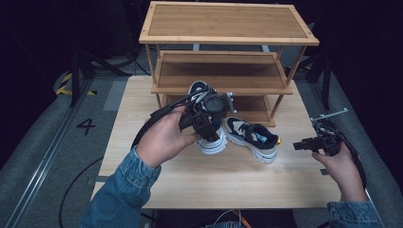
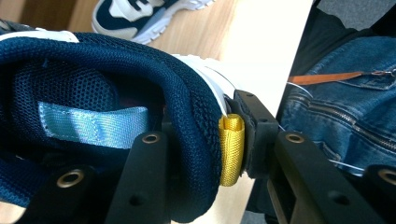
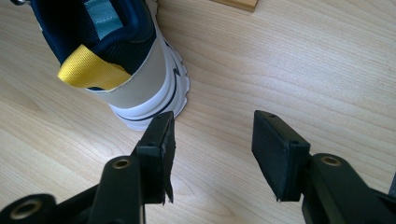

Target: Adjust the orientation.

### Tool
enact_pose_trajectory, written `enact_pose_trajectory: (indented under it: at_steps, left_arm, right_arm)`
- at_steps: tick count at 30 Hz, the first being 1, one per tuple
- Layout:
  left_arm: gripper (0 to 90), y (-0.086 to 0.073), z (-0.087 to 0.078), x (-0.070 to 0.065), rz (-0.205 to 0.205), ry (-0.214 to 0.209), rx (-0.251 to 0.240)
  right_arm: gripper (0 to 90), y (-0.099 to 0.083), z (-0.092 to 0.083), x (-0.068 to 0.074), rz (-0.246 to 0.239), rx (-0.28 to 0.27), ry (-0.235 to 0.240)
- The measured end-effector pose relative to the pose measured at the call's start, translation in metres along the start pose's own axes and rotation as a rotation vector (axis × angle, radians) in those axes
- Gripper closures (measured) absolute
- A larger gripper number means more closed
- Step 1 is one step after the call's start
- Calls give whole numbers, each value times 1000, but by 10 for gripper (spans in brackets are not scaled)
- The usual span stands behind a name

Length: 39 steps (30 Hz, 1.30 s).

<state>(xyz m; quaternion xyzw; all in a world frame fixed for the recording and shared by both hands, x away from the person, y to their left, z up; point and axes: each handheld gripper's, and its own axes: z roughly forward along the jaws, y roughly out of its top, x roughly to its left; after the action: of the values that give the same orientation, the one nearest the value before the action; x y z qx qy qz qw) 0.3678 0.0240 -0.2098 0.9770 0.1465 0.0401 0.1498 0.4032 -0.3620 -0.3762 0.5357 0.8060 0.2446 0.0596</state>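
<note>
Two sneakers are in play: we are gripping the first sneaker [image 1: 209, 137] by its heel collar in the left tongs [image 2: 210, 154], lifting it toward the shoe rack [image 1: 228, 71]. Right tongs [image 3: 212, 149] are hanging open beside the second sneaker [image 3: 126, 60] on the table [image 1: 214, 180]; shelving comes next, we judge.

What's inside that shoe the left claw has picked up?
Inside the held shoe there is dark blue mesh lining and a light blue strip. One jaw of the left gripper reaches inside the collar, beside the yellow heel loop. The toe end is hidden.
</note>
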Motion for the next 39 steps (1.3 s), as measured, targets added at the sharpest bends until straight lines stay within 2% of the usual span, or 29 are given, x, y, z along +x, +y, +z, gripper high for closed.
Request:
enact_pose_trajectory:
  at_steps: [8, 11, 17, 18, 19, 22, 25, 26, 30, 34, 39]
  left_arm:
    - [682, 12, -9, 18, 93, 31, -15]
    - [682, 18, -9, 26, 86, 43, -10]
    - [682, 34, -4, 50, 67, 36, -11]
    - [682, 34, -4, 50, 67, 36, -11]
    - [682, 40, -3, 59, 62, 41, -12]
    - [682, 45, -2, 64, 64, 46, -11]
    - [681, 55, 4, 75, 65, 68, 7]
    - [681, 59, 7, 78, 66, 81, 14]
    - [680, 66, 12, 92, 75, 86, 24]
    - [679, 69, 17, 102, 113, 104, 18]
    - [676, 74, 25, 112, 126, 101, 37]
  right_arm:
    - [498, 0, 2, 1, -4, 2, 2]
    - [498, 0, 2, 1, -4, 3, 3]
    - [498, 0, 2, 0, -4, 2, 2]
    - [497, -1, 2, 0, -3, 3, 1]
    - [497, -2, 2, 0, -1, 5, -1]
    - [498, -4, 2, -1, 1, 10, -3]
    - [497, -9, -2, -1, 7, 7, 0]
    - [497, -10, -3, -1, 5, 2, -1]
    - [497, -14, -8, -1, 11, -7, -4]
    - [497, -15, -9, -3, 22, -6, -6]
    - [496, -14, -6, -1, 12, -1, -4]
